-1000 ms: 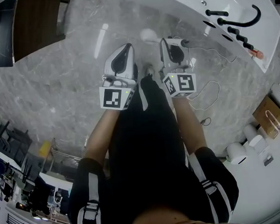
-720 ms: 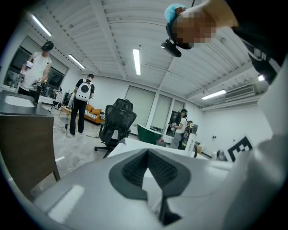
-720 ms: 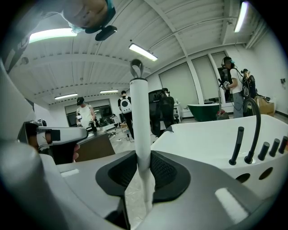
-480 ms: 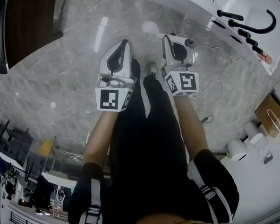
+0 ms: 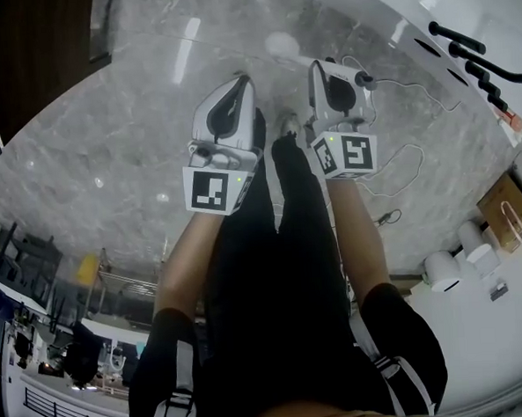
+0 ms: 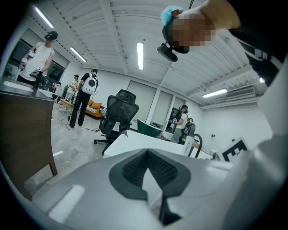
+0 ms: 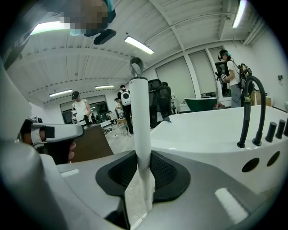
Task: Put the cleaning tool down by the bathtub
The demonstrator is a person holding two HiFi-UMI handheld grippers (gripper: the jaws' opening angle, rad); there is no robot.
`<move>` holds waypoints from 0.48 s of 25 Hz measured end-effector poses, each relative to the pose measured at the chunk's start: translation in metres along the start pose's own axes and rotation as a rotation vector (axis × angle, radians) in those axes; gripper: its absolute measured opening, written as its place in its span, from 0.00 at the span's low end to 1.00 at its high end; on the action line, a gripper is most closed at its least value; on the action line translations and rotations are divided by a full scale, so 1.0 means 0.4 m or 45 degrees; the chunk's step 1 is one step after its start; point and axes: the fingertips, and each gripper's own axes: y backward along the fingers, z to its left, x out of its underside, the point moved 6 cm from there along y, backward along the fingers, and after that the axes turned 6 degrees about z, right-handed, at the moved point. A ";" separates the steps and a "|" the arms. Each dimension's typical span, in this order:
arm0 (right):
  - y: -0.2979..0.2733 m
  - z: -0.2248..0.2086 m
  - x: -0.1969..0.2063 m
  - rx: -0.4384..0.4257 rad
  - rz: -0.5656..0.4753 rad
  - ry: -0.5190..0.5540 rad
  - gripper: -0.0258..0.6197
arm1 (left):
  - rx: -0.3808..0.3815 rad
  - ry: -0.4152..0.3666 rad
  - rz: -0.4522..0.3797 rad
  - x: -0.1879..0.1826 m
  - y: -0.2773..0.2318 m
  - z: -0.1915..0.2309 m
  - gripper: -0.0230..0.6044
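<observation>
From the head view, the person stands on a grey marble floor [image 5: 107,142] with both arms held forward and down. The left hand-held gripper [image 5: 240,83] and the right hand-held gripper [image 5: 323,67] are side by side, near each other, their marker cubes facing up. The white bathtub [image 5: 363,3] curves across the upper right, just beyond the right gripper, with a black faucet [image 5: 490,53] on its rim. A thin cable [image 5: 399,164] trails over the floor beside the tub and a dark wooden cabinet [image 5: 40,58] fills the upper left corner. The cleaning tool cannot be clearly made out from here. In the left gripper view, the left hand-held gripper [image 6: 146,152] has its dark pads meeting at the tips with nothing between them. Past it lie the tub [image 6: 135,143], a black office chair [image 6: 118,114] and people standing further back. In the right gripper view, the right hand-held gripper [image 7: 143,155] is clamped on the white handle of the cleaning tool [image 7: 141,121], which stands upright between the pads with a hanging loop at its top. The tub [image 7: 202,130] and its faucet [image 7: 249,108] lie close on the right.
</observation>
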 end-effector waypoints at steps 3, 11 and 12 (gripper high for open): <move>-0.040 -0.010 0.024 0.013 0.009 -0.007 0.19 | 0.000 0.009 -0.005 0.024 -0.028 0.029 0.05; -0.157 -0.049 0.096 0.025 0.032 0.011 0.19 | -0.021 -0.005 -0.025 0.068 -0.110 0.100 0.05; -0.170 -0.053 0.105 0.024 0.034 0.014 0.19 | -0.024 -0.002 -0.026 0.075 -0.119 0.107 0.05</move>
